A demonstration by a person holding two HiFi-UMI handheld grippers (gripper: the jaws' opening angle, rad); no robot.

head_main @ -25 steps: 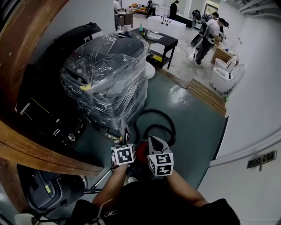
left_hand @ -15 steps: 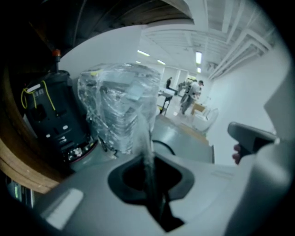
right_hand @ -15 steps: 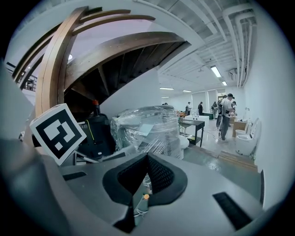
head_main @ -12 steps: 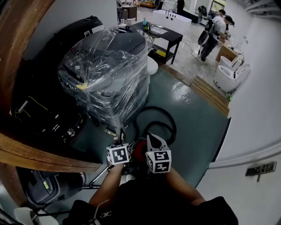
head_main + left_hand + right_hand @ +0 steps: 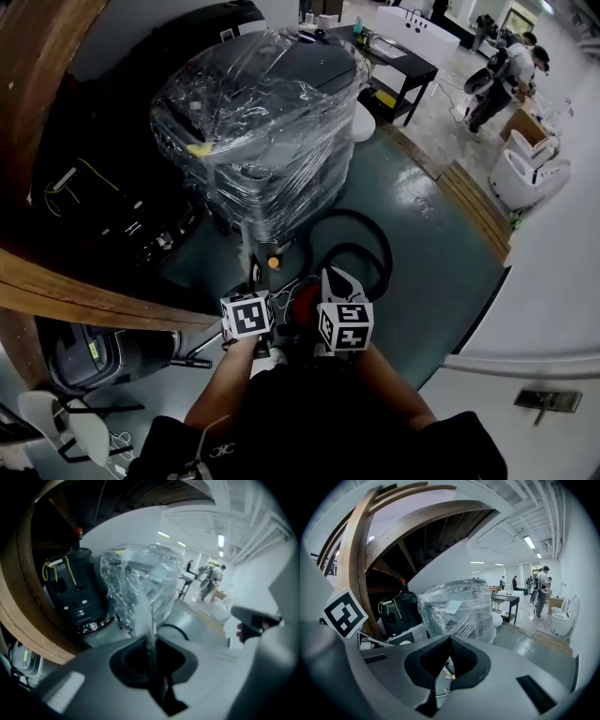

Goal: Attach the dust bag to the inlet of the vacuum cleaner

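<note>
Currently, one red vacuum cleaner [image 5: 302,305] is sitting on the floor [image 5: 427,281] between the two grippers. One black hose [image 5: 354,214] is looping just beyond it. The left gripper [image 5: 150,641] is showing its jaws together, with a thin, pale, blurred strip at their seam. The right gripper [image 5: 450,640] is showing its jaws fully together, gripping nothing. The dust bag is not identifiable.

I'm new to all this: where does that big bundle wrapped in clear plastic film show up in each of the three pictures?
Head view: the plastic-wrapped bundle fills the upper middle.
Left gripper view: centre, rising just behind the jaws.
Right gripper view: centre, just above the jaws.
Shared landmark: the curved wooden beam sweeps along the left side in every view.
</note>
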